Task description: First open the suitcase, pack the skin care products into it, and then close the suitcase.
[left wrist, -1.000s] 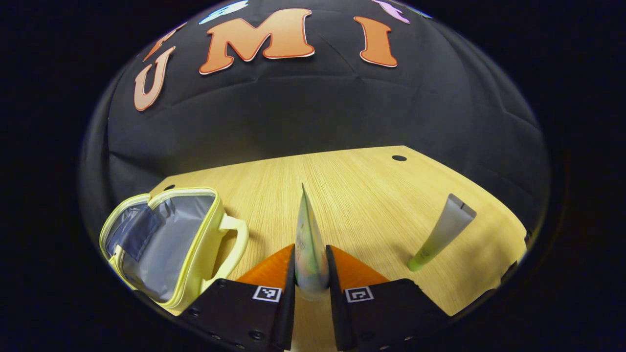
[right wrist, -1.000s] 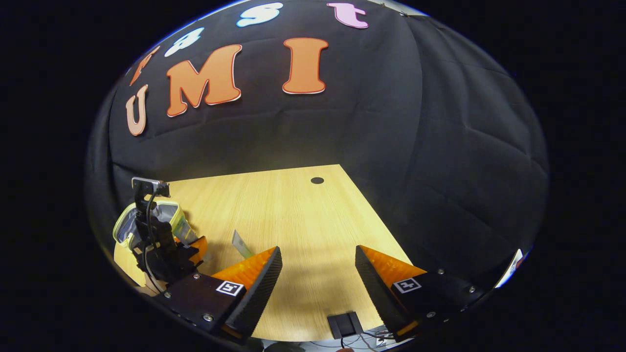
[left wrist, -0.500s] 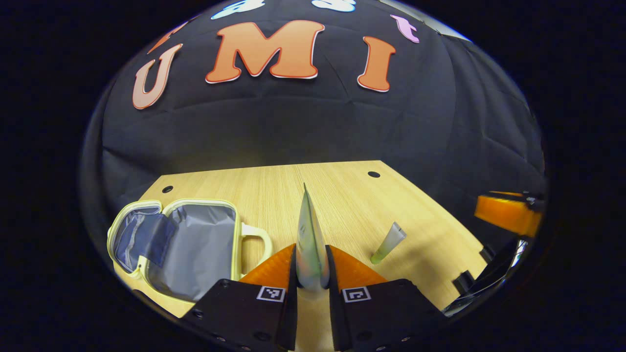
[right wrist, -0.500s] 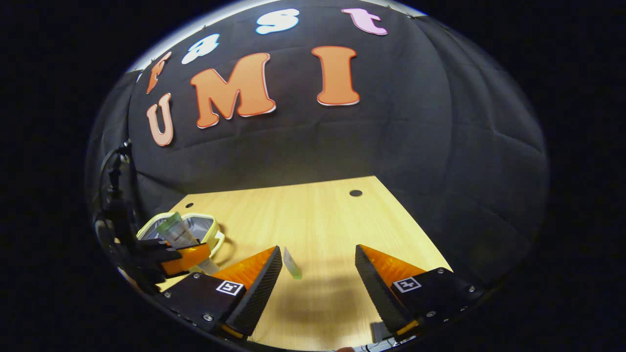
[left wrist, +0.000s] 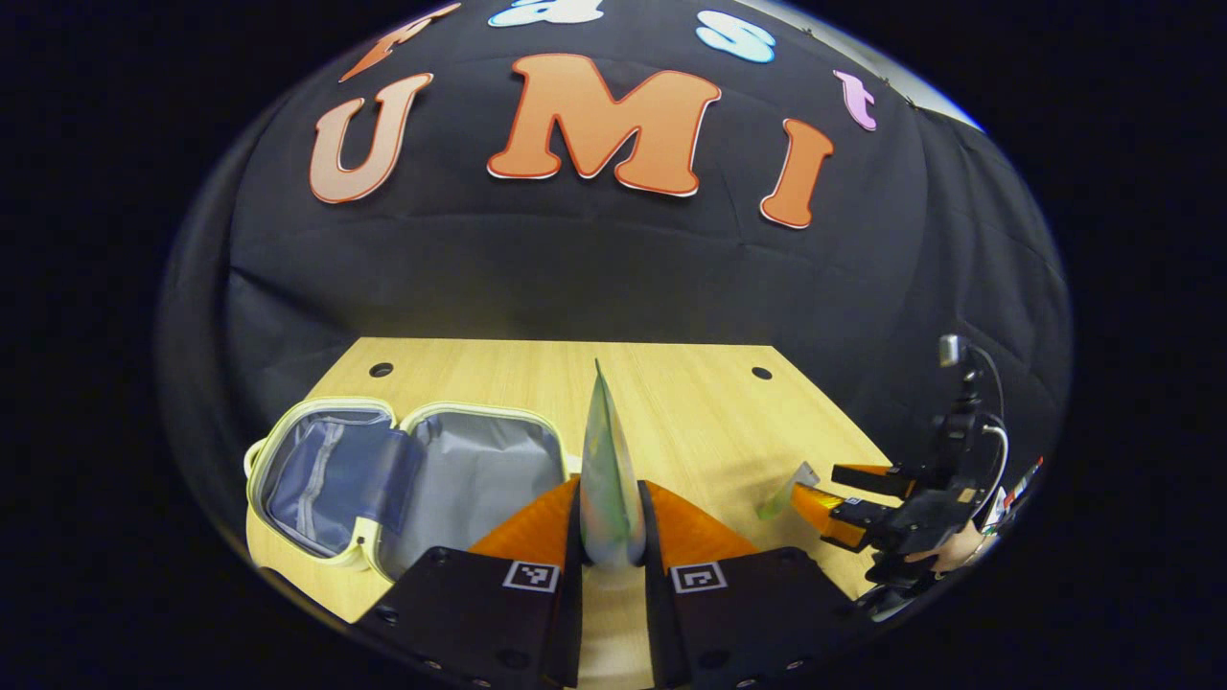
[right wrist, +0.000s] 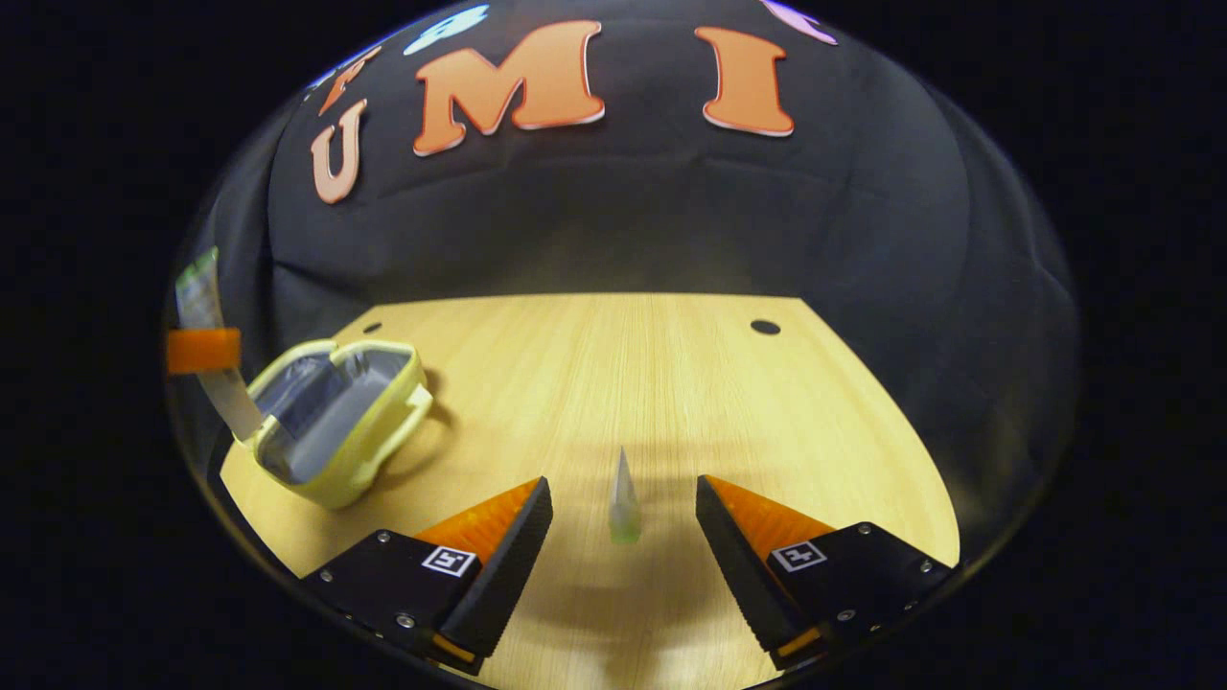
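My left gripper (left wrist: 610, 513) is shut on a pale green and white tube (left wrist: 604, 436), held edge-on above the table. Just left of it the small yellow suitcase (left wrist: 383, 414) lies open, showing its grey lining. In the right gripper view the suitcase (right wrist: 357, 450) sits at the left, with that held tube (right wrist: 196, 287) and an orange finger (right wrist: 203, 350) above it. My right gripper (right wrist: 623, 537) is open, and a second green tube (right wrist: 623, 498) lies on the table between its fingers. The left gripper view shows this tube (left wrist: 788, 484) by the right gripper (left wrist: 832, 491).
The wooden table (right wrist: 671, 383) has small round holes (right wrist: 765, 327) near its far corners. Black cloth hangs close behind its far edge. A hand (left wrist: 944, 551) holds the right gripper at the table's right edge.
My left gripper has risen and turned with its tube, bringing the open suitcase closer to the middle of its view. My right gripper has come down with its open fingers on either side of the second tube.
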